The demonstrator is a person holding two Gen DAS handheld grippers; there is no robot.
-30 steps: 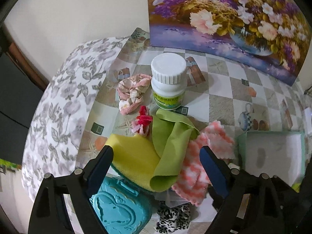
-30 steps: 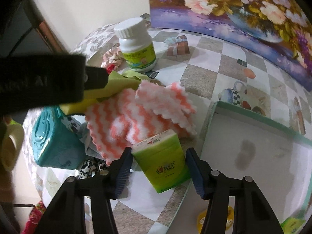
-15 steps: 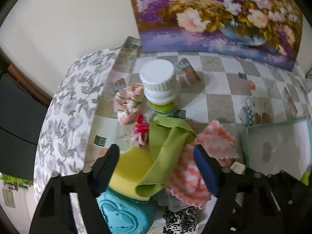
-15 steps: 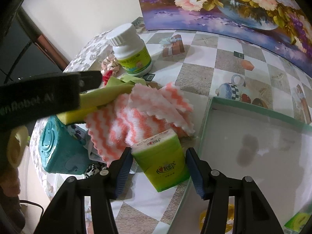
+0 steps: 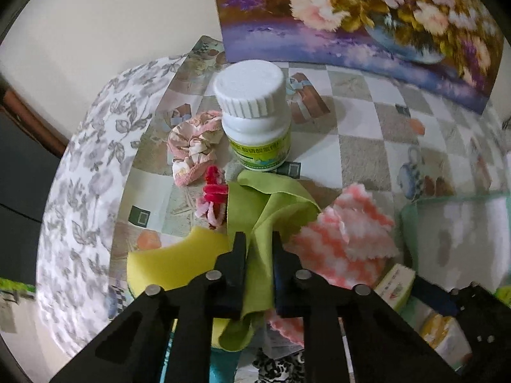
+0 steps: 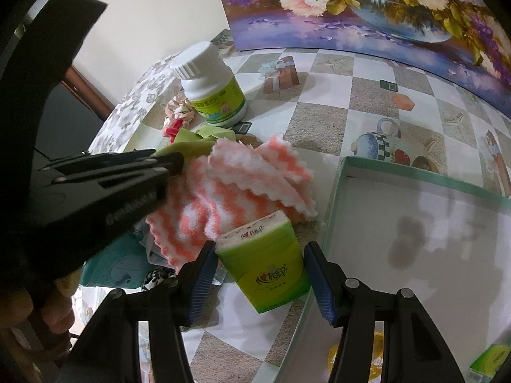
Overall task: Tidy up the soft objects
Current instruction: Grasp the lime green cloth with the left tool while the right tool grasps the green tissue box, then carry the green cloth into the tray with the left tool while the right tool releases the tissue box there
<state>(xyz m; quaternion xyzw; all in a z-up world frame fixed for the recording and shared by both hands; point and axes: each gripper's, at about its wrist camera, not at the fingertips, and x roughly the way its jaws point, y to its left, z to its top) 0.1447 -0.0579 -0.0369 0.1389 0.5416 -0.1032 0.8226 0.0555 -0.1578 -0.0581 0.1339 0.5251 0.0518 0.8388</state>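
My left gripper [image 5: 258, 239] is shut on a green cloth [image 5: 271, 201] that lies over a yellow sponge [image 5: 172, 263]; it also shows in the right wrist view [image 6: 174, 162]. A pink-and-white fluffy cloth [image 5: 345, 242] lies to its right, also in the right wrist view [image 6: 242, 185]. My right gripper [image 6: 260, 252] is open, with a green tissue pack [image 6: 266, 261] standing between its fingers. A floral scrunchie [image 5: 193, 146] and a pink-red hair tie [image 5: 212, 194] lie left of the white bottle [image 5: 255, 111].
A green-rimmed box [image 6: 415, 255] with a white floor stands at the right, holding small packets [image 6: 488, 360]. A teal case [image 6: 111, 266] and a leopard-print item [image 6: 156, 277] lie near the table's front. A flower painting [image 5: 367, 16] leans against the back wall.
My left gripper has closed from wide open onto the green cloth, moving forward over the pile. The right gripper has stayed around the tissue pack.
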